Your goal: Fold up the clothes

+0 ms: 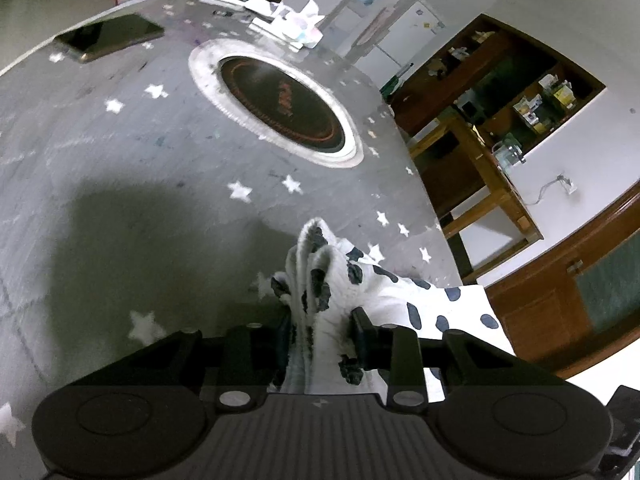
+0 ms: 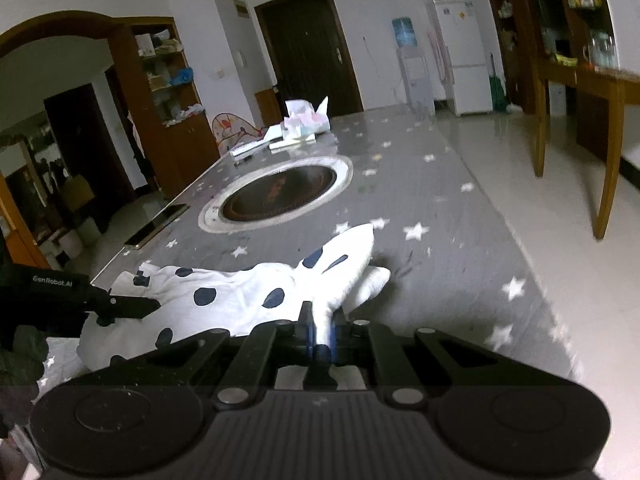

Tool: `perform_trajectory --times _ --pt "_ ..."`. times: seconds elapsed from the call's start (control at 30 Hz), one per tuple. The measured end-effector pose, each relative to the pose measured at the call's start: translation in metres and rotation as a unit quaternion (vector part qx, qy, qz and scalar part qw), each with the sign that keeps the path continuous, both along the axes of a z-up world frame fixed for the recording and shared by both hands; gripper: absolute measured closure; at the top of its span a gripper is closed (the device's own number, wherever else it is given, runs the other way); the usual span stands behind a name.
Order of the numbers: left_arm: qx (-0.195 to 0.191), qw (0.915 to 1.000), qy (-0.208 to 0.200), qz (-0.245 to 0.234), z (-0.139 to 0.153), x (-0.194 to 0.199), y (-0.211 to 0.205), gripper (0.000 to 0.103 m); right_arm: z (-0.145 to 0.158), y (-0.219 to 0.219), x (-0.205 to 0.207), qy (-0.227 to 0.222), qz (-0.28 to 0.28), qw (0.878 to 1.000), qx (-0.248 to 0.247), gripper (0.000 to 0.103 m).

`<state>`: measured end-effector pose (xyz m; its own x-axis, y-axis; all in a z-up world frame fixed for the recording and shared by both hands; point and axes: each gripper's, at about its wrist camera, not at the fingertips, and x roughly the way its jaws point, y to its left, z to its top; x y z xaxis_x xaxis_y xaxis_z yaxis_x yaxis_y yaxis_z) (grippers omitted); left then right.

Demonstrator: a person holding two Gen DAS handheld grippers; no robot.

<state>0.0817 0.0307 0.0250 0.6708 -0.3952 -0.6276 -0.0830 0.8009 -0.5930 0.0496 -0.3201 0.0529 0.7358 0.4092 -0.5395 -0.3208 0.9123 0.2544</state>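
Note:
A white garment with dark blue spots (image 2: 224, 300) lies at the near end of a grey star-patterned table (image 2: 440, 216). My right gripper (image 2: 322, 316) is shut on a bunched edge of it, with a pointed corner sticking out beyond the fingers. In the left wrist view my left gripper (image 1: 320, 320) is shut on a thick gathered bundle of the same spotted garment (image 1: 320, 280), held a little above the tabletop. The left gripper (image 2: 120, 306) also shows at the left of the right wrist view, at the cloth's other end.
A round black cooktop with a metal ring (image 2: 276, 196) is set in the table's middle. A dark phone (image 2: 158, 226) lies near the left edge. Papers and tissues (image 2: 300, 126) sit at the far end. A wooden table (image 2: 576, 92) stands right.

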Motion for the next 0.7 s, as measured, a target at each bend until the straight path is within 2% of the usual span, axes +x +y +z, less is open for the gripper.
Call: perform_trajectory --times 0.37,0.7 --pt "0.026 0.9995 -0.015 -0.007 0.017 0.031 -0.02 0.069 0.023 0.001 0.025 -0.041 -0.009 0.998 -0.037 0.097" --pt "0.057 0.998 -0.024 -0.015 0.025 0.058 -0.041 0.069 0.031 -0.006 0.051 -0.048 -0.019 0.997 -0.059 0.097"
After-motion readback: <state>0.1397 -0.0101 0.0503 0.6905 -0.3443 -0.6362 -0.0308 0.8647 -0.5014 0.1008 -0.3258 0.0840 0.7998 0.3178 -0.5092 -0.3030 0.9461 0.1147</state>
